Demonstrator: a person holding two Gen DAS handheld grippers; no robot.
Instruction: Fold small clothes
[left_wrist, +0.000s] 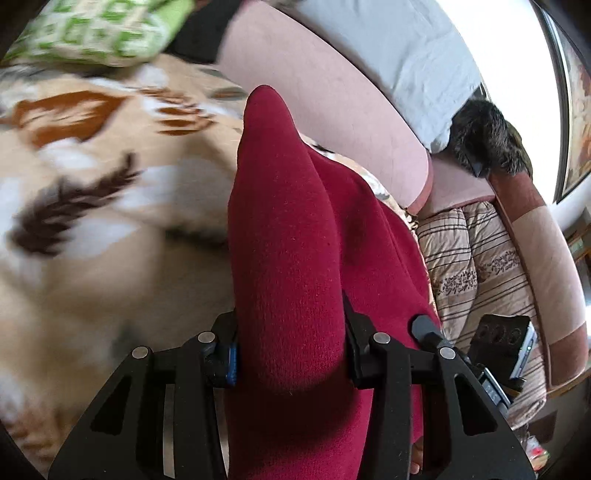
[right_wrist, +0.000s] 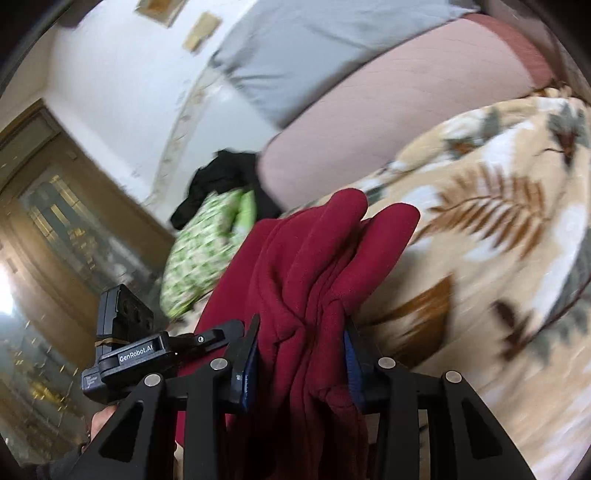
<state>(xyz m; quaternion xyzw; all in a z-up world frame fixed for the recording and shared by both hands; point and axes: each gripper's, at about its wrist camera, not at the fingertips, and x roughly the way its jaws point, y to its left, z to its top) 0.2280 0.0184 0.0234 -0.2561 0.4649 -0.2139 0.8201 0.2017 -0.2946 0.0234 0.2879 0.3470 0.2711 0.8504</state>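
A dark red knit garment (left_wrist: 288, 236) is held up above a beige leaf-patterned blanket (left_wrist: 92, 221). My left gripper (left_wrist: 290, 350) is shut on a thick fold of it, and the cloth bulges forward over the fingers. My right gripper (right_wrist: 299, 365) is shut on a bunched part of the same red garment (right_wrist: 314, 258), whose folds stick up past the fingers. The right gripper's body shows at the lower right of the left wrist view (left_wrist: 502, 343); the left gripper's body shows at the left of the right wrist view (right_wrist: 125, 332).
A green-and-white patterned cloth (right_wrist: 199, 254) and a black garment (right_wrist: 221, 177) lie on the blanket (right_wrist: 480, 240) by the pink sofa back (right_wrist: 388, 118). A grey pillow (left_wrist: 399, 55), a dark furry item (left_wrist: 487, 136) and a striped quilt (left_wrist: 476, 266) lie to the right.
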